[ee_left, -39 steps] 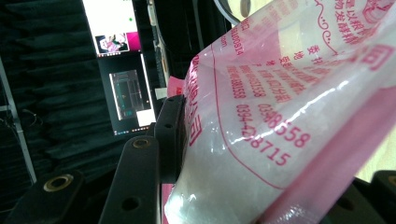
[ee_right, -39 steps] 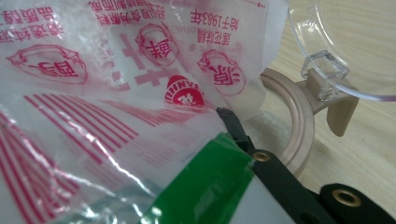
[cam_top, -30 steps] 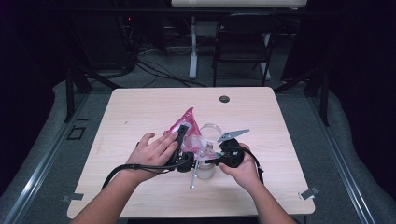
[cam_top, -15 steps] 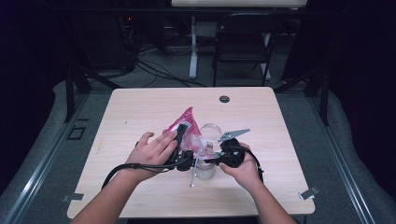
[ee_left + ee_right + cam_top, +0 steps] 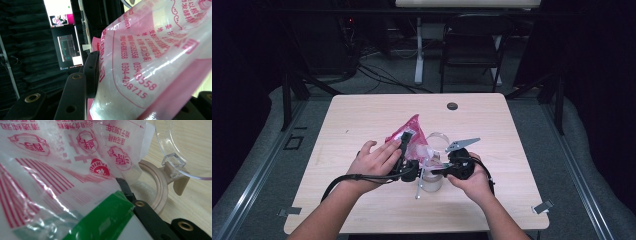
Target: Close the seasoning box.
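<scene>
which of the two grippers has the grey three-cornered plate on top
The right gripper, in the hand nearer the clear plastic jar; the left gripper, at the pink printed plastic bag, shows no such plate.

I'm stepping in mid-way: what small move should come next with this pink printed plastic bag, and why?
Probably tip the pink printed plastic bag slightly further toward the clear round container. The left gripper grips the bag, the right gripper pinches its edge, and the bag's opening already lies beside the container's beige rim.

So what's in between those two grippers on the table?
In the high view, a pink-printed plastic bag and a clear container lie between the left gripper and the right gripper.
</scene>
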`<act>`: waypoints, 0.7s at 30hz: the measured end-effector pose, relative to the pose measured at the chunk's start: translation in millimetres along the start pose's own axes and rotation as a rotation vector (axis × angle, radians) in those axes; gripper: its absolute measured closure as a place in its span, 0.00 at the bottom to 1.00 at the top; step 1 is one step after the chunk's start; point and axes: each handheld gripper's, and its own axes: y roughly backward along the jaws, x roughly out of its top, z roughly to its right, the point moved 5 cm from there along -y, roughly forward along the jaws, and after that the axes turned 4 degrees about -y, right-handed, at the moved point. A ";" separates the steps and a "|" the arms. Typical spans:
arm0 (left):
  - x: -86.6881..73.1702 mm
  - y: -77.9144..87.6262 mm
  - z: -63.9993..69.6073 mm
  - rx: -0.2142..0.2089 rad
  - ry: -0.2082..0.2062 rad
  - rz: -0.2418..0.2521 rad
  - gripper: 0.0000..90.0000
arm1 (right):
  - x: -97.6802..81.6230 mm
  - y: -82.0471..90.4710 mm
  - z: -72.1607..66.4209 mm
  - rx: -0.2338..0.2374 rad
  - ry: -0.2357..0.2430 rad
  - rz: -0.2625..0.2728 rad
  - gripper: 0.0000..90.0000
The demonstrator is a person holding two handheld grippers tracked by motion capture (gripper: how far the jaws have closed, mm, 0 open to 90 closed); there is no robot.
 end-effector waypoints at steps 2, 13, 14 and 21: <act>-0.2 -0.4 0.0 -0.009 -0.010 -0.005 0.72 | 0.2 0.4 -0.2 0.001 0.000 0.002 1.00; 0.7 0.0 0.7 -0.012 -0.010 -0.006 0.76 | 0.8 2.1 1.5 -0.008 -0.003 0.008 1.00; 0.6 0.0 0.7 -0.014 -0.008 -0.006 0.76 | 0.9 2.2 1.4 -0.007 -0.003 0.011 1.00; -0.5 0.0 2.0 -0.016 0.001 -0.008 0.76 | 1.7 4.0 2.1 -0.015 0.003 0.018 1.00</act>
